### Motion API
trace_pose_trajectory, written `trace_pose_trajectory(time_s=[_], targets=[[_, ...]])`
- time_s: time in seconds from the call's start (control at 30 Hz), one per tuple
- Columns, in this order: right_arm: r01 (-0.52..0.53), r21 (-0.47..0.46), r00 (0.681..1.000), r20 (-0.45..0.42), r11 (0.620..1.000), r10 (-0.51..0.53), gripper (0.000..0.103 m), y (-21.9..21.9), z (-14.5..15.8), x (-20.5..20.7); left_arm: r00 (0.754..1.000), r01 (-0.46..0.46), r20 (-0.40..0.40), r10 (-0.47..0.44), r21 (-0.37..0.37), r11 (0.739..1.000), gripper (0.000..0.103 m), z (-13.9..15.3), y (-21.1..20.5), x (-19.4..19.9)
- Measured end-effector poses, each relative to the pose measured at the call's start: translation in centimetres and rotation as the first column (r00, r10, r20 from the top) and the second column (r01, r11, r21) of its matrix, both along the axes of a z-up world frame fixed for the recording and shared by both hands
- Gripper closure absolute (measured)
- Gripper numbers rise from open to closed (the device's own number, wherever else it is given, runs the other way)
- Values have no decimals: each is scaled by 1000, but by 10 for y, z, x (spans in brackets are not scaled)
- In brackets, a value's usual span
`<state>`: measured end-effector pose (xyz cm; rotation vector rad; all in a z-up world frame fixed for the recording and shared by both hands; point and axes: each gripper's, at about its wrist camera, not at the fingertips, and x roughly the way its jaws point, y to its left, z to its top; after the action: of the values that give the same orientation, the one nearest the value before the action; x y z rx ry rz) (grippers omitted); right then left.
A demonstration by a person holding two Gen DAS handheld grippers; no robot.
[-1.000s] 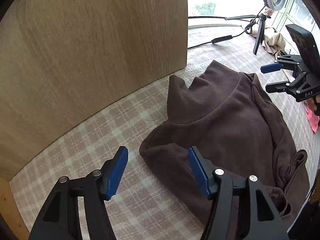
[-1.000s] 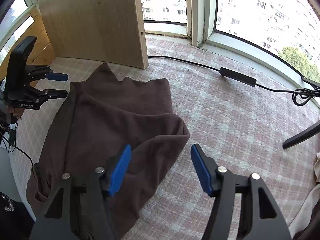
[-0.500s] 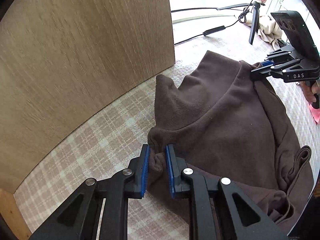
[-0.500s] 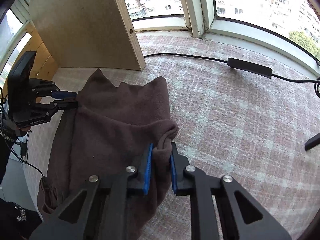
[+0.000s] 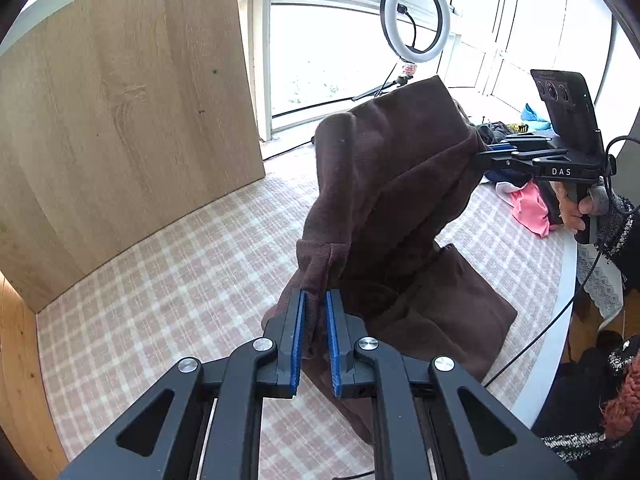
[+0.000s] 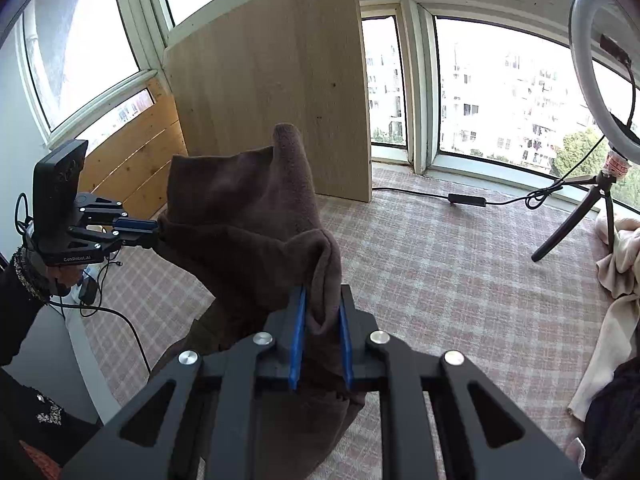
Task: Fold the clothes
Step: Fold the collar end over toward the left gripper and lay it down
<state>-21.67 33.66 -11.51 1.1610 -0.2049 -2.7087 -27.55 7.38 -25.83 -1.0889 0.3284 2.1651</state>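
A dark brown fleece garment (image 5: 392,200) hangs in the air between my two grippers, its lower part still resting on the checked tablecloth (image 5: 180,280). My left gripper (image 5: 316,300) is shut on one corner of its edge. My right gripper (image 6: 320,312) is shut on the other corner of the brown garment (image 6: 248,216). In the left wrist view the right gripper (image 5: 492,152) shows at the right, pinching the cloth. In the right wrist view the left gripper (image 6: 152,228) shows at the left, pinching the cloth.
A wooden board (image 5: 120,120) stands at the back left. A ring light on a tripod (image 6: 600,120) and a black cable (image 6: 468,199) sit near the windows. A pink cloth (image 5: 528,208) and a beige cloth (image 6: 616,260) lie at the table's right side.
Both grippers closed on the garment's corners, then lifted it off the table. The garment now hangs stretched between them.
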Motion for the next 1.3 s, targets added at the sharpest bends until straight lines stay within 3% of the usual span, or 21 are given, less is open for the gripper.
trace_pose_trajectory(time_s=[0.07, 0.1, 0.13, 0.23, 0.27, 0.33, 0.37, 0.43, 0.53, 0.67, 0.73, 0.8, 0.87, 0.9, 0.97, 1.0, 1.23, 1.3], targets=[[20, 0, 1000, 22, 1000, -20, 87, -8, -22, 29, 999, 28, 37, -28, 15, 1000, 95, -19, -7, 33], [14, 13, 999, 51, 1000, -15, 85, -14, -40, 43, 996, 25, 80, -24, -16, 1000, 91, -38, -7, 45], [3, 44, 993, 118, 999, -8, 79, -21, -62, 53, 992, 23, 123, -17, -46, 999, 89, -58, -8, 56], [-29, 76, 943, 334, 997, 2, 78, -31, -114, 78, 965, 10, 262, 26, -134, 991, 89, -102, -17, 81], [-21, 61, 944, 330, 998, 0, 78, -29, -110, 87, 961, 0, 275, 40, -144, 990, 89, -105, -23, 89], [2, 21, 957, 290, 1000, -8, 77, -22, -94, 106, 966, -29, 252, 62, -134, 991, 89, -90, -32, 94], [22, -4, 966, 259, 1000, -20, 72, -17, -82, 110, 970, -43, 234, 71, -123, 992, 89, -80, -36, 95], [70, -52, 977, 206, 996, -58, 57, -4, -64, 103, 981, -59, 182, 73, -83, 995, 85, -58, -31, 89], [114, -142, 973, 216, 983, -82, 54, 9, -64, 80, 994, -10, 106, 17, -65, 998, 80, -39, 0, 79], [188, -212, 945, 304, 959, -118, 54, 10, -92, 66, 987, 148, 82, -141, -94, 985, 76, -53, 57, 83], [218, -269, 932, 342, 938, -119, 54, 8, -105, 66, 976, 217, 66, -208, -162, 963, 76, -67, 75, 95], [250, -323, 918, 380, 913, -117, 54, 7, -118, 66, 968, 249, 68, -240, -208, 946, 76, -78, 85, 102], [238, -313, 924, 365, 920, -115, 54, 0, -119, 63, 967, 253, 94, -238, -205, 945, 77, -85, 88, 98], [224, -313, 930, 352, 923, -106, 57, -3, -118, 61, 966, 253, 109, -235, -198, 947, 82, -86, 89, 94], [201, -307, 936, 339, 930, -91, 83, -8, -115, 57, 965, 244, 140, -220, -184, 952, 98, -87, 90, 87], [195, -296, 936, 342, 935, -88, 86, -10, -113, 55, 964, 241, 156, -214, -181, 954, 103, -86, 90, 83], [183, -436, 949, 311, 881, -43, 94, 3, -86, 73, 958, 255, 156, -239, -93, 962, 103, -40, 77, 98], [215, -394, 932, 357, 894, -66, 94, 7, -98, 79, 943, 282, 204, -263, -69, 957, 100, -52, 76, 103]])
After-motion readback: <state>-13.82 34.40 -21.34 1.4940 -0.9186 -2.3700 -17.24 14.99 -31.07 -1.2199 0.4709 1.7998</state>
